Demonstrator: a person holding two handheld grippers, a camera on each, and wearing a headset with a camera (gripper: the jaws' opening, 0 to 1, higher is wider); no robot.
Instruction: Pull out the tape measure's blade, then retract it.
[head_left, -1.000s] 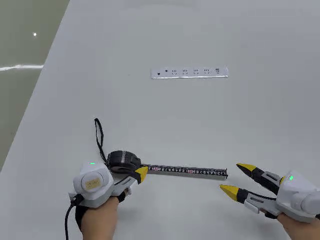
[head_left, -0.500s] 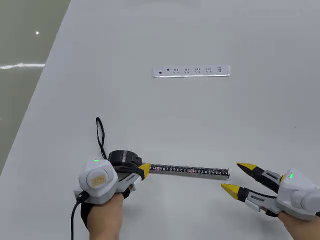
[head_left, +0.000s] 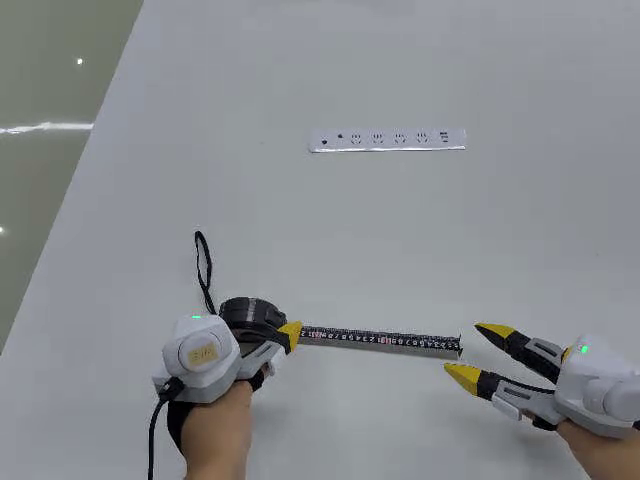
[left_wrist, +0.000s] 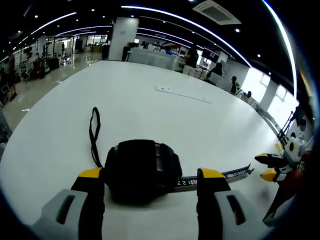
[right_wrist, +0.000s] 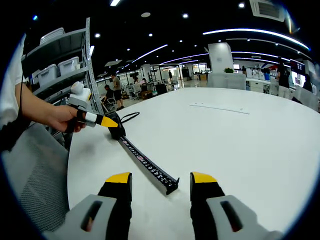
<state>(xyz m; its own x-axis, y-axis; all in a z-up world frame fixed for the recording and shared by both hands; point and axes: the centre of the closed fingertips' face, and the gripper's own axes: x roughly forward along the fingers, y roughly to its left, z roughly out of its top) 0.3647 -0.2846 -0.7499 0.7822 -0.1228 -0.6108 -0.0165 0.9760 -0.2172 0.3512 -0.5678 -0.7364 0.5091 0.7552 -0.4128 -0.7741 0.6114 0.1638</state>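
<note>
Right tongs (head_left: 472, 351) parted and empty, tips just right of the free end of the blade (head_left: 380, 340). Runs left from there, flat on the surface (head_left: 400, 230), long axis straight across, into the tape measure (head_left: 250, 312) at near left. Left tongs (left_wrist: 150, 173) astride that case, one tip on each side; cannot tell whether clamped, so likely right tongs nearer for taking the blade's end.

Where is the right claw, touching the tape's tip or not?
Apart. The right gripper view shows the blade tip lying between the open jaws of the right gripper, with bare table on each side.
</note>
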